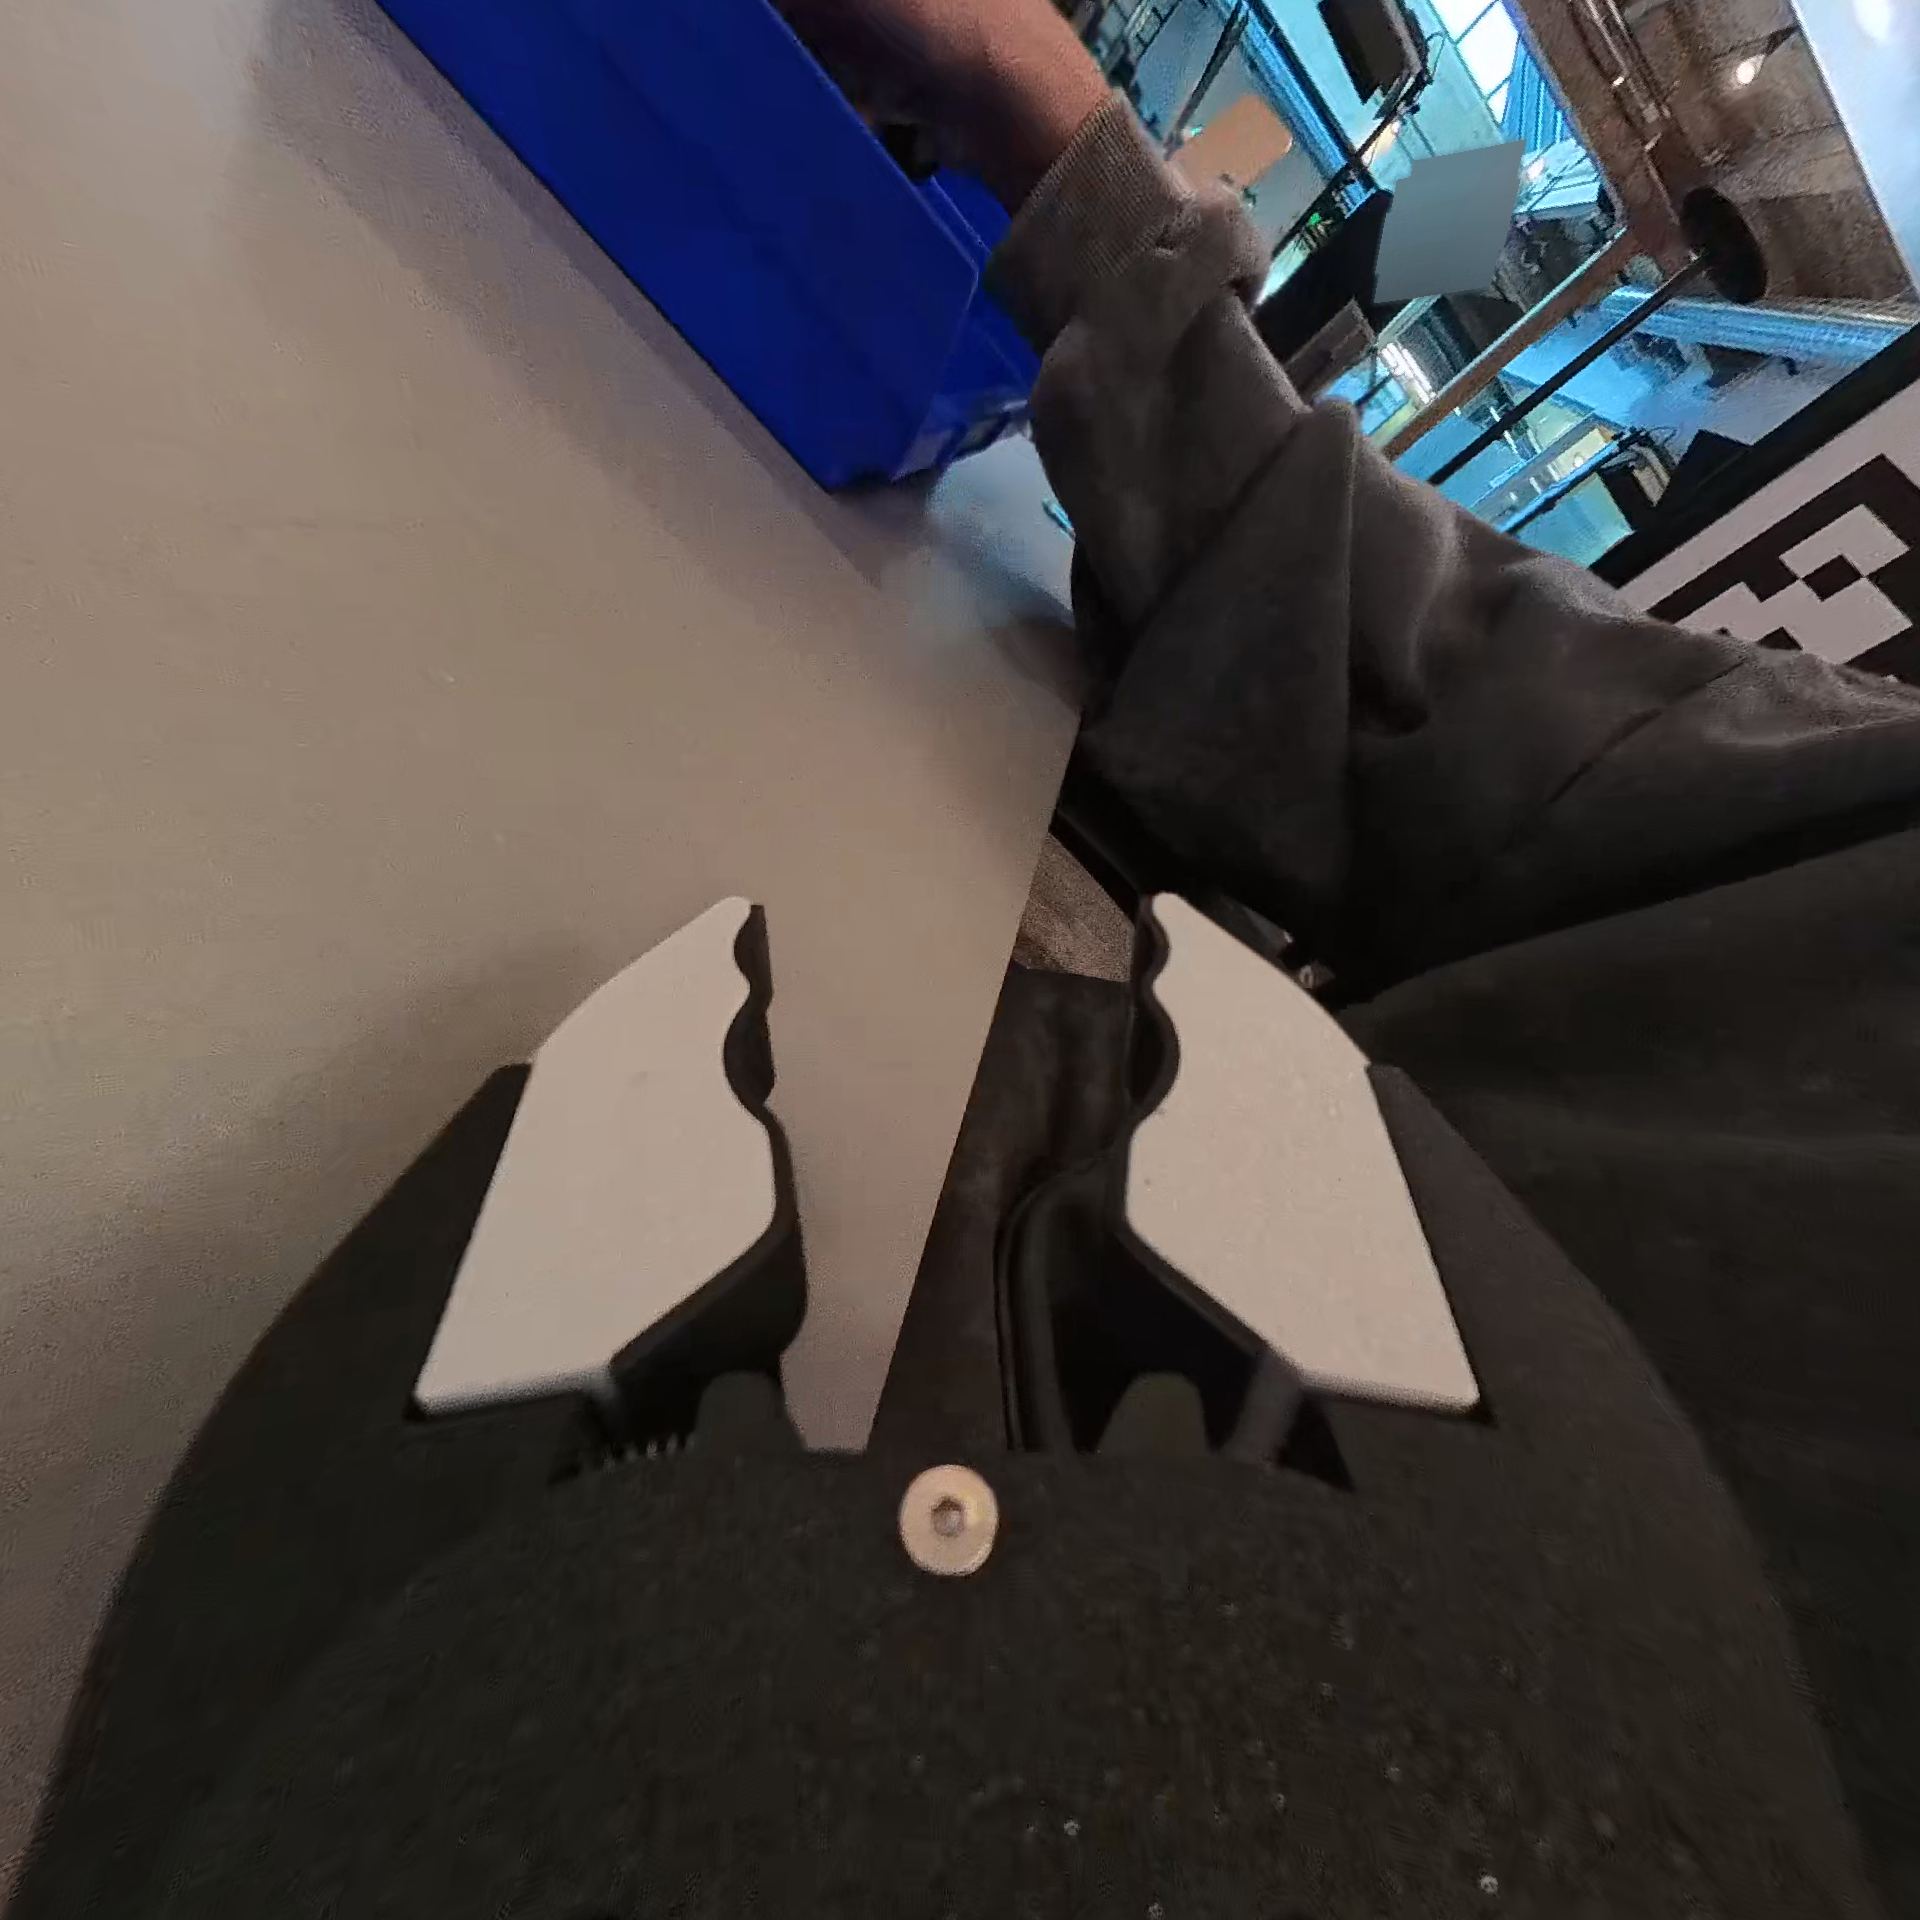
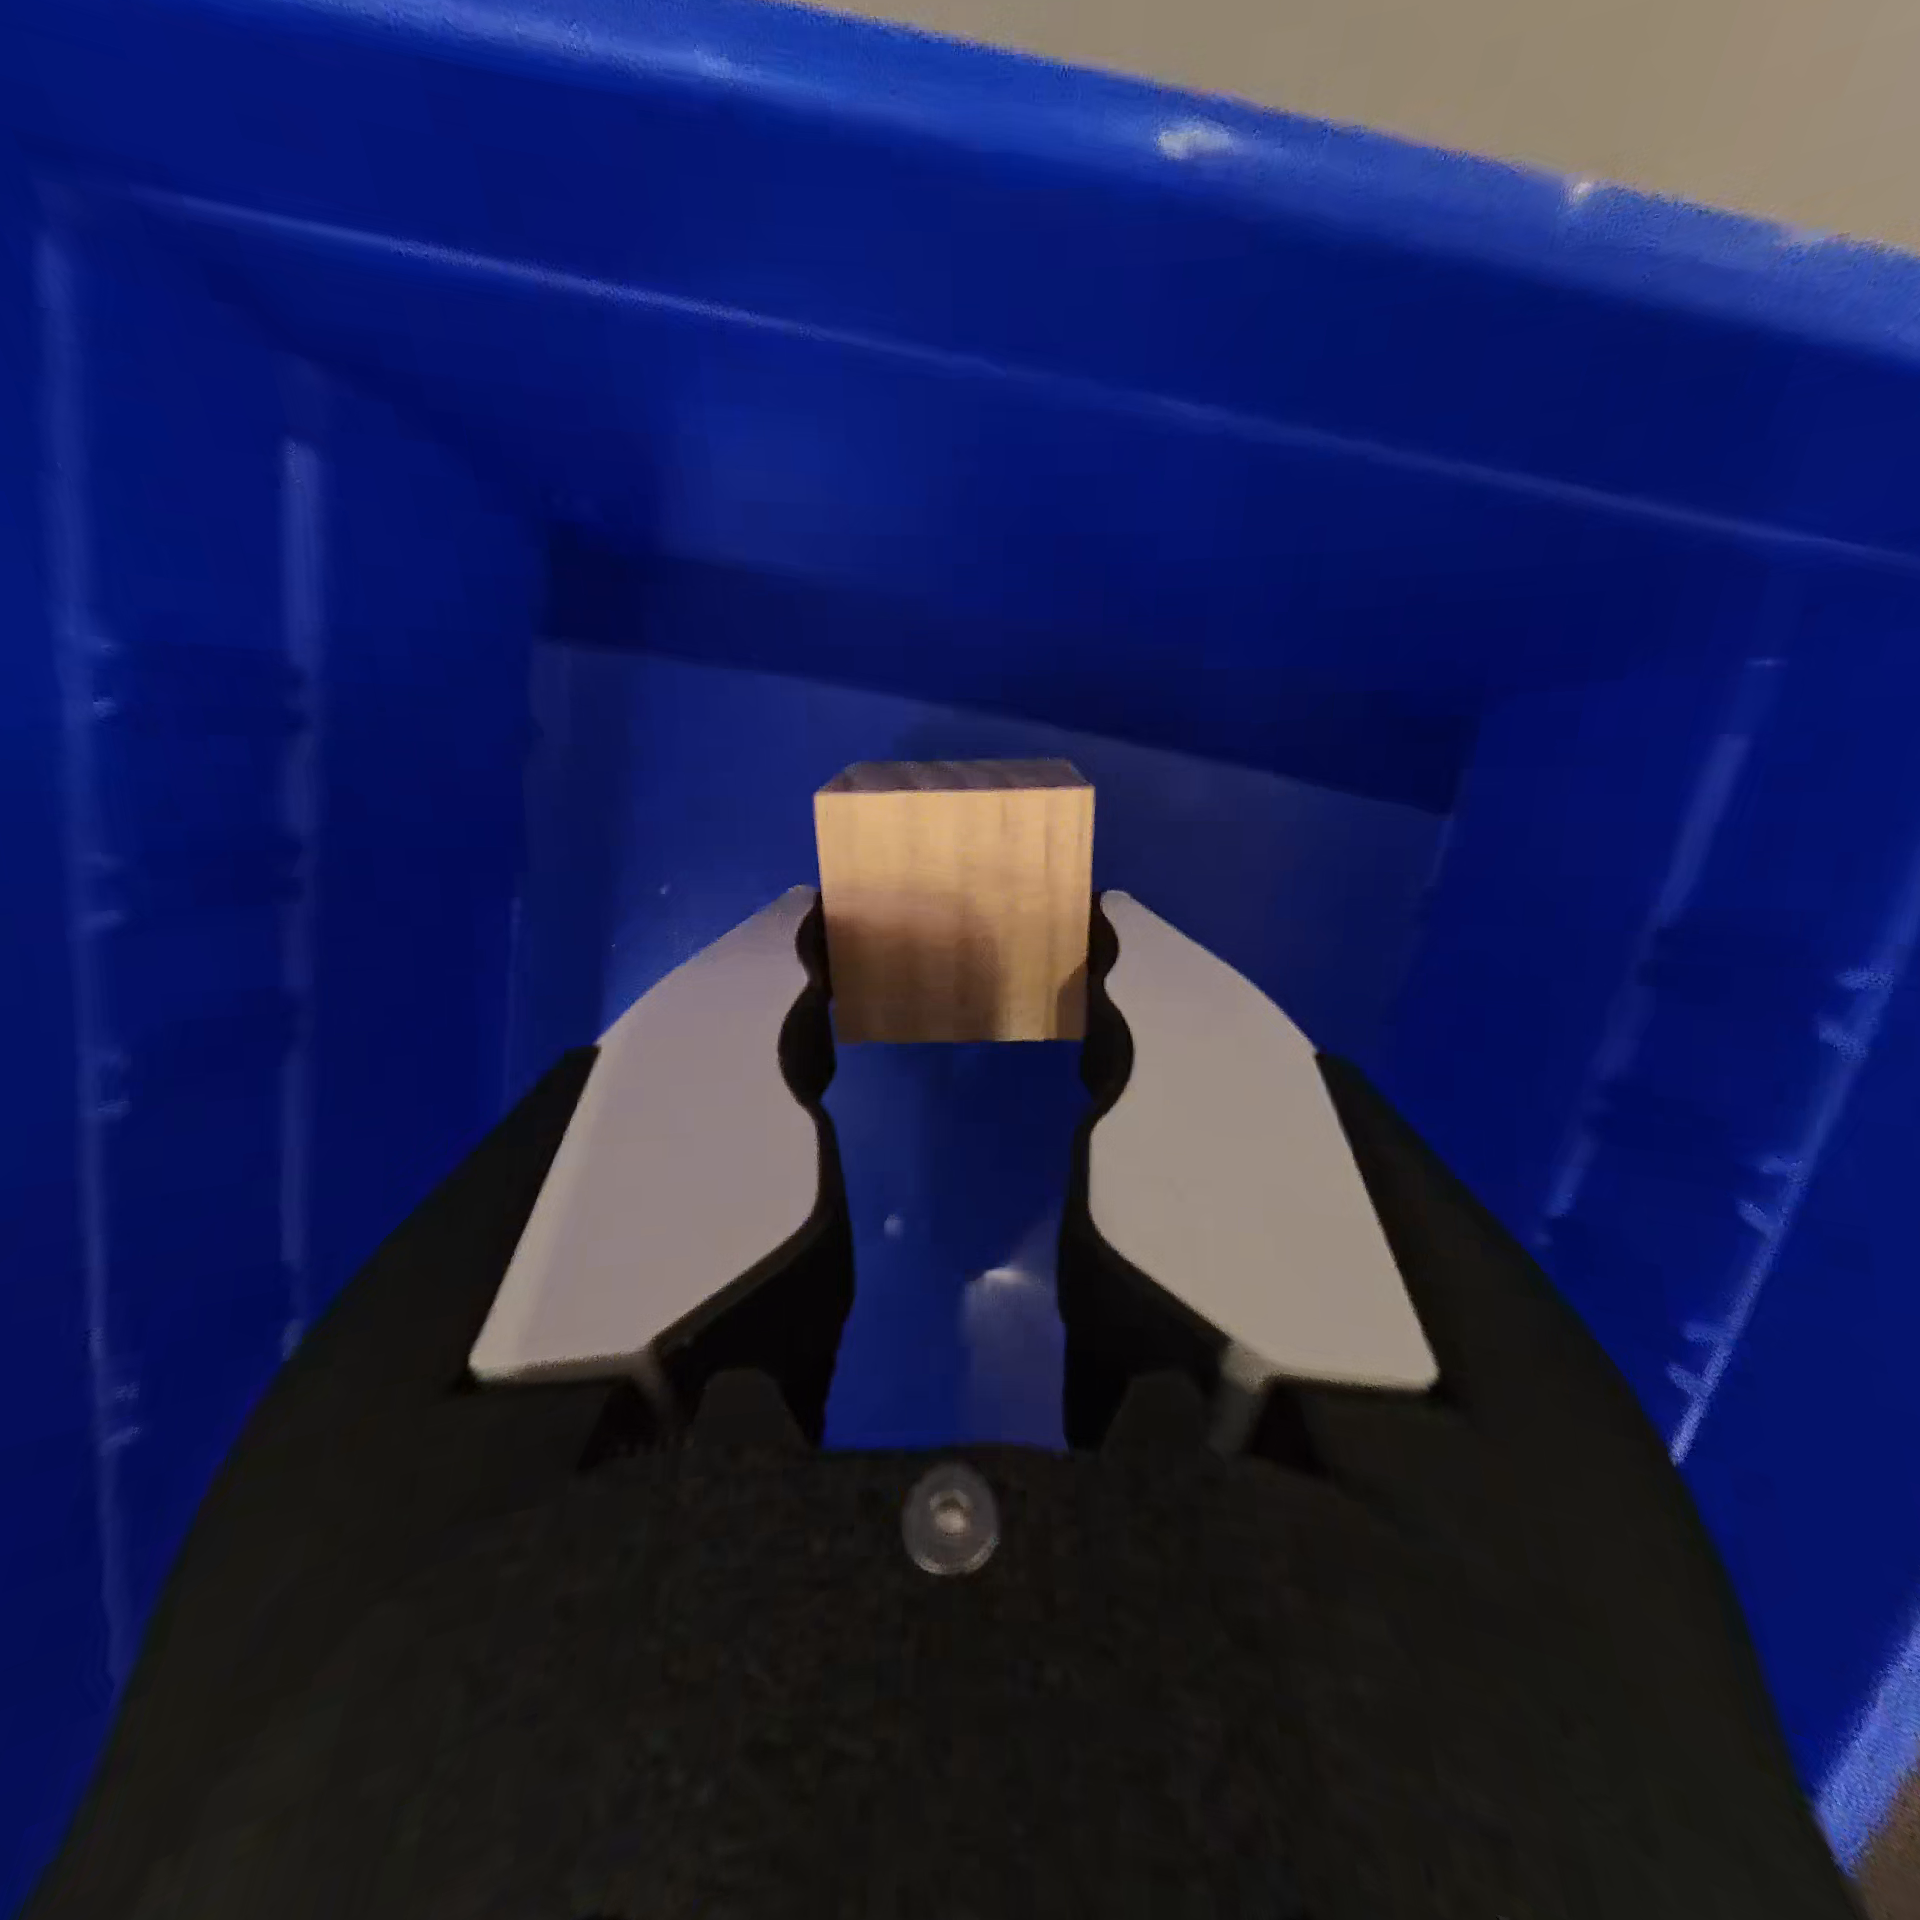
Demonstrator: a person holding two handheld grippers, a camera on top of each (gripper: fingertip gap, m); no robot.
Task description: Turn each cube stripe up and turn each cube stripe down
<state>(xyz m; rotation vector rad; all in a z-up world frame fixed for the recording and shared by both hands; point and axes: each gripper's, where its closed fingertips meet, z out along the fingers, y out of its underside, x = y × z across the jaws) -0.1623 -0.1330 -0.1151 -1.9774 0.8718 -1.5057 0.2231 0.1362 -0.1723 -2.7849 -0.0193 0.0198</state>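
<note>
In the right wrist view my right gripper (image 2: 954, 914) is shut on a small plain wooden cube (image 2: 954, 899), gripped by its two side faces at the fingertips. It is held inside a blue plastic bin (image 2: 1143, 436), over the bin's floor. No stripe shows on the faces I see. In the left wrist view my left gripper (image 1: 951, 914) is open and empty, tilted over the near edge of the pale table (image 1: 364, 623). The blue bin (image 1: 727, 239) stands farther off on that table.
A person's arm in a dark grey sleeve (image 1: 1299, 582) reaches across toward the bin. A black-and-white marker board (image 1: 1818, 582) is at the right. Dark clothing fills the lower right of the left wrist view.
</note>
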